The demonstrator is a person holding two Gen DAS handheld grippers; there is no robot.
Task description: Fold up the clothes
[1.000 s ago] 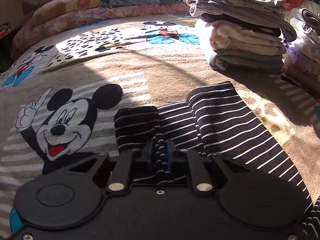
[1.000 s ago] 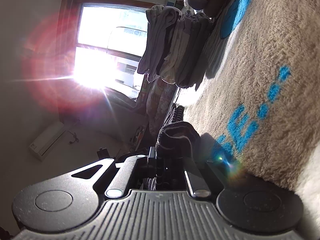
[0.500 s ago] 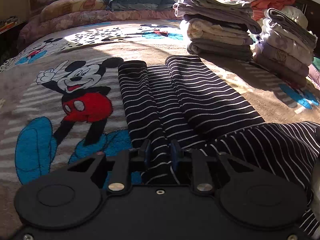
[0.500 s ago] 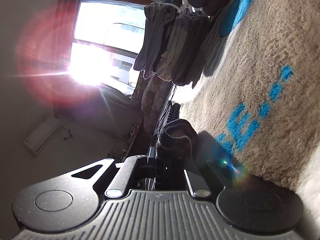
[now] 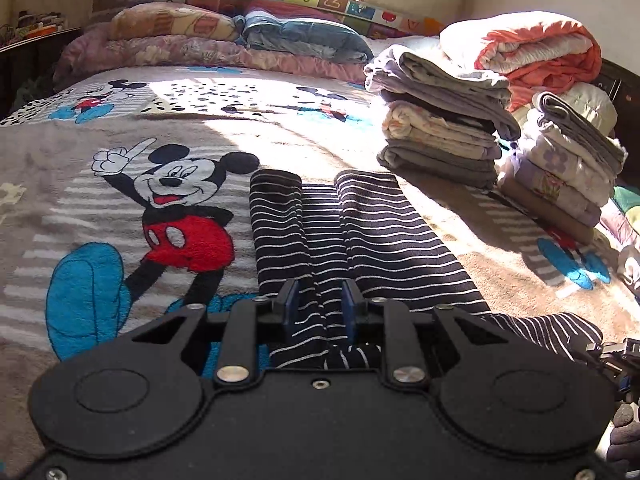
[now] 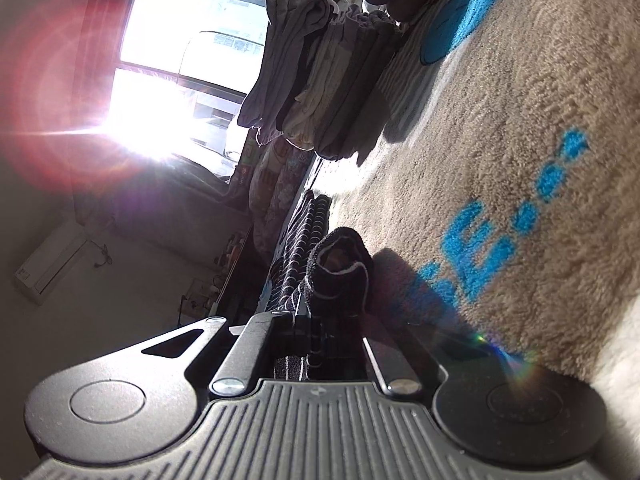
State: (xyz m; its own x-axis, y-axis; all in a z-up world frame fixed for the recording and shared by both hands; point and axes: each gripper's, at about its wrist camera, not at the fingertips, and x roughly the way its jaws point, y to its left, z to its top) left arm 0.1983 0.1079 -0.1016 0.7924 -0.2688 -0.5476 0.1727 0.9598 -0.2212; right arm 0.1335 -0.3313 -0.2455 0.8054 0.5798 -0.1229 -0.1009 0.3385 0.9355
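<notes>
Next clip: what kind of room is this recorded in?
Most likely a home bedroom. The work surface is a bed covered by a cartoon-mouse blanket, with pillows along the far edge under a window, and stacks of folded laundry on it.

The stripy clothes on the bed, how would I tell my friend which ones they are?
Find the big cartoon-mouse blanket on the bed. Just right of the mouse in red shorts lies the stripy garment, stretched towards the stacks of folded laundry. It is the only dark thing with thin white stripes, and it is lying long, not folded in a pile.
</notes>
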